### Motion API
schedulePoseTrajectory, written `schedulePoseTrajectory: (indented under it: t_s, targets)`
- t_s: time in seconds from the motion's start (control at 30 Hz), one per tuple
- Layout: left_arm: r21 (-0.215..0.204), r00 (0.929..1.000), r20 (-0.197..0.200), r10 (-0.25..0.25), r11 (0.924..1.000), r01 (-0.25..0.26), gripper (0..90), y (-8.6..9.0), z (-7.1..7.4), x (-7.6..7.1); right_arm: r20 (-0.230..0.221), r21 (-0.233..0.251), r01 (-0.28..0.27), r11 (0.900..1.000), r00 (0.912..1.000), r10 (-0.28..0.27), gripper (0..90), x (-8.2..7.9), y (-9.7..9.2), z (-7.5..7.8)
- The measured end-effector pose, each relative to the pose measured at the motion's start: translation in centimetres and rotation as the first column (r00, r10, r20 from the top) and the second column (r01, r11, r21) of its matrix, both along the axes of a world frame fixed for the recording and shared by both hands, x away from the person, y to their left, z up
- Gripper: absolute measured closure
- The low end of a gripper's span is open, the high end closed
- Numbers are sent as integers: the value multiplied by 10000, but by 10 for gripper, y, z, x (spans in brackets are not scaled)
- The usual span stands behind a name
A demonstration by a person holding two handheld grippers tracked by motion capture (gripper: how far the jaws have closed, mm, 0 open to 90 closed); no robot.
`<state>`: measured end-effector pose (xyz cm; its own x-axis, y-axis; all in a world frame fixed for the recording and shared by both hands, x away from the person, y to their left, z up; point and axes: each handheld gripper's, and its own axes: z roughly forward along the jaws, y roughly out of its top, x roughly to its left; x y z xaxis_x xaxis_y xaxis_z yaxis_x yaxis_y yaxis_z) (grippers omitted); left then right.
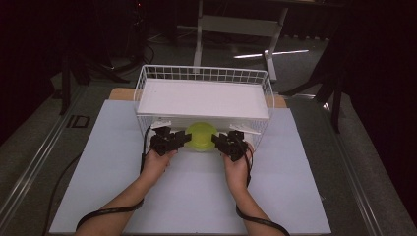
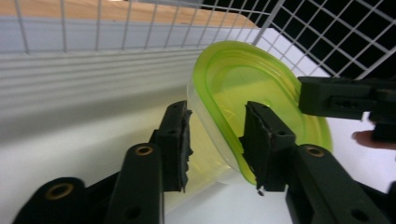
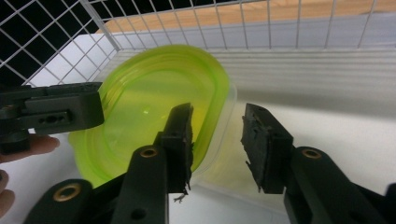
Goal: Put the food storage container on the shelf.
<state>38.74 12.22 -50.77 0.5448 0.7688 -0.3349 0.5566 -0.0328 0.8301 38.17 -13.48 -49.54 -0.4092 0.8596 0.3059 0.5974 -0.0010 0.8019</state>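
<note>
A clear tub with a lime-green lid (image 1: 199, 135) lies tilted on its side at the open front of a white wire basket (image 1: 142, 78). My left gripper (image 1: 184, 139) is at its left edge and my right gripper (image 1: 216, 140) at its right edge. In the left gripper view the tub (image 2: 252, 79) has its rim between my left gripper's (image 2: 217, 109) open jaws. In the right gripper view the tub's (image 3: 149, 93) rim likewise passes between my right gripper's (image 3: 217, 112) open jaws. Each view shows the other gripper beyond the lid.
A white board (image 1: 204, 98) covers the basket like a shelf, low over the tub. The basket's wire walls (image 2: 327, 37) close in the sides and back. The basket stands on a pale mat (image 1: 196, 191) over a wooden table, with bare mat in front of it.
</note>
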Motion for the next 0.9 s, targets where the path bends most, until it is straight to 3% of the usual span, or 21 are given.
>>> schedulePoseTrajectory:
  t_s: [0.13, 0.17, 0.3, 0.37, 0.47, 0.6, 0.63, 0.77, 0.9]
  targets:
    - [-76, 9996, 141, 233, 9997, -232, 573, 4, 1, 2, 320, -80, 87, 9999, 9995, -84, 561, 1, 1, 1]
    - [-270, 9992, -34, 408, 9988, -409, 556, 4, 1, 1, 292, -25, 73, 10000, 9995, -73, 554, 1, 1, 1]
    - [-249, 9994, 77, 335, 9991, -333, 534, 9, 3, -3, 415, -28, -97, 9999, 9991, 98, 544, -3, 0, 5]
    - [-344, 9992, 43, 388, 9987, -386, 531, 12, 4, -8, 542, -69, -104, 9999, 9985, 107, 545, -8, 0, 7]
    - [-133, 9993, 244, 268, 9996, -264, 513, 18, 7, -13, 682, -25, -101, 9999, 9976, 102, 548, -15, -2, 10]
    - [-234, 9989, 320, 338, 9992, -330, 475, 28, 10, -21, 726, -28, -408, 9992, 9965, 409, 574, -33, 1, 12]
    - [-269, 9990, 312, 315, 9992, -307, 473, 30, 10, -23, 743, -113, -506, 9987, 9959, 513, 594, -36, 2, 11]
    - [-657, 9990, 274, 342, 9973, -323, 367, 35, 8, -33, 493, -480, -940, 9944, 9941, 963, 855, -47, 10, 4]
    - [-932, 9993, 383, -38, 9956, 73, 248, 39, 7, -47, 175, -618, -1199, 9909, 9925, 1212, 899, -49, 19, -6]
